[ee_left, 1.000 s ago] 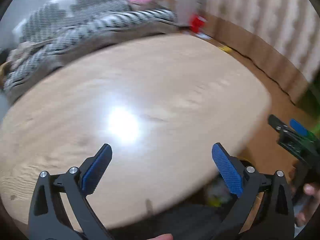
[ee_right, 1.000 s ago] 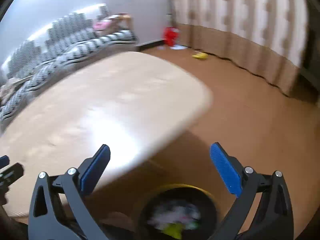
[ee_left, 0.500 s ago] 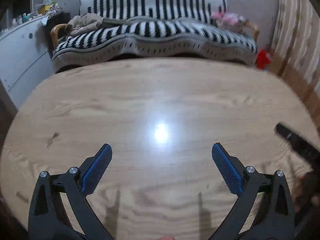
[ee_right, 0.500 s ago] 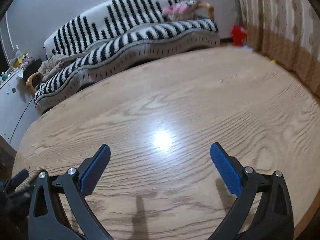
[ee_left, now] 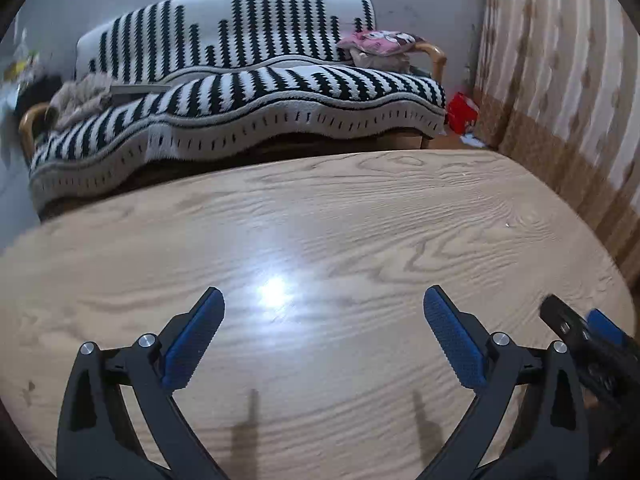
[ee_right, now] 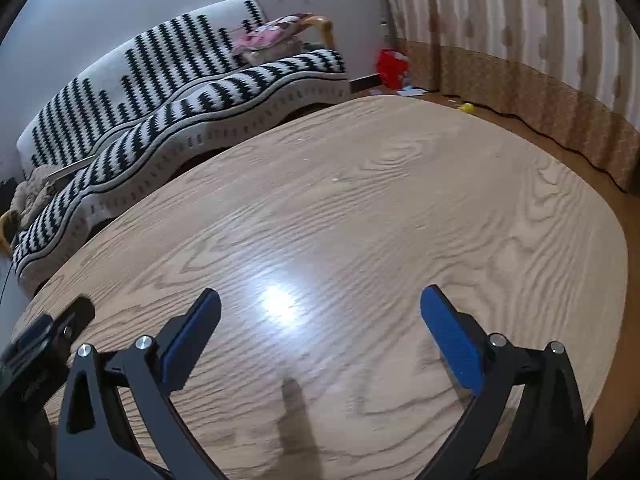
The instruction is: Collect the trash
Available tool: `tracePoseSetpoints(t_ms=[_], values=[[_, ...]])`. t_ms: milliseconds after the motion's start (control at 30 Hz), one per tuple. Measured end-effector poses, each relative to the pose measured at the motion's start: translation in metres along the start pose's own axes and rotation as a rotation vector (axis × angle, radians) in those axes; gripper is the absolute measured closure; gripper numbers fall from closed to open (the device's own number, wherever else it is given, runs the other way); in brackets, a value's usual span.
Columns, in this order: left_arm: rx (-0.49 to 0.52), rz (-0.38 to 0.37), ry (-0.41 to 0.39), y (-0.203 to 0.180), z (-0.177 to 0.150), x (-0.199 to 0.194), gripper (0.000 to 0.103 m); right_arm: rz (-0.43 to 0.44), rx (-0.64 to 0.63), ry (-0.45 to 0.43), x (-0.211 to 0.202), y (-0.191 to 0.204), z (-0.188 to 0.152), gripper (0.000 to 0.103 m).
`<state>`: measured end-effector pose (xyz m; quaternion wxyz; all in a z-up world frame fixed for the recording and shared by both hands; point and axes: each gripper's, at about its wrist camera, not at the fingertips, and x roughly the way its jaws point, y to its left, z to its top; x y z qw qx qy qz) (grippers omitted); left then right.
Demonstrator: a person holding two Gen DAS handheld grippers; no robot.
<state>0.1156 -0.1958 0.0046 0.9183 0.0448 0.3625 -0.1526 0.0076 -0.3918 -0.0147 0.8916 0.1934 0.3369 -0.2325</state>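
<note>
Trash worth collecting absent from the oval light-oak wood-grain table [ee_right: 400, 208], apart from a tiny pale speck [ee_right: 335, 179] toward the far half, also visible as a fleck [ee_left: 507, 224] in the left wrist view. Left black gripper with blue pads [ee_left: 320, 336] spread wide, holding nothing, hovering over the near edge. Right black gripper with blue pads [ee_right: 320, 336] likewise spread and empty, just beside the other.

Likely trouble from here: a speck that small slipping between broad pads, or getting pushed along the glossy top instead of pinched; pads scraping the surface on a low approach. Grippers close together, so a careless sweep risks a knock between them. Possible further litter on the brown floor: a small yellow object [ee_right: 466, 107], white paper scraps [ee_right: 412, 91] and a red bag [ee_right: 391, 64] near the striped beige curtain [ee_right: 520, 40]; trash or not, cannot tell.

Bright glare spot mid-table. Black-and-white striped sofa cover [ee_left: 240, 92] behind, pink cushion [ee_left: 380, 40] on its arm, grey wall beyond.
</note>
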Motion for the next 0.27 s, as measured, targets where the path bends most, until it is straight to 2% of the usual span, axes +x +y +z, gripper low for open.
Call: tracePoseSetpoints(t_ms=[133,267], values=[[-0.008,-0.001,0.025,-0.024,0.009,0.006,0.006,-0.016,0.004,-0.005,0.0,-0.016,0.003,0.006],[0.039,0.003,0.027,-0.048,0.011,0.007,0.006,-0.017,0.012,0.004,-0.001,-0.028,0.004,0.006]])
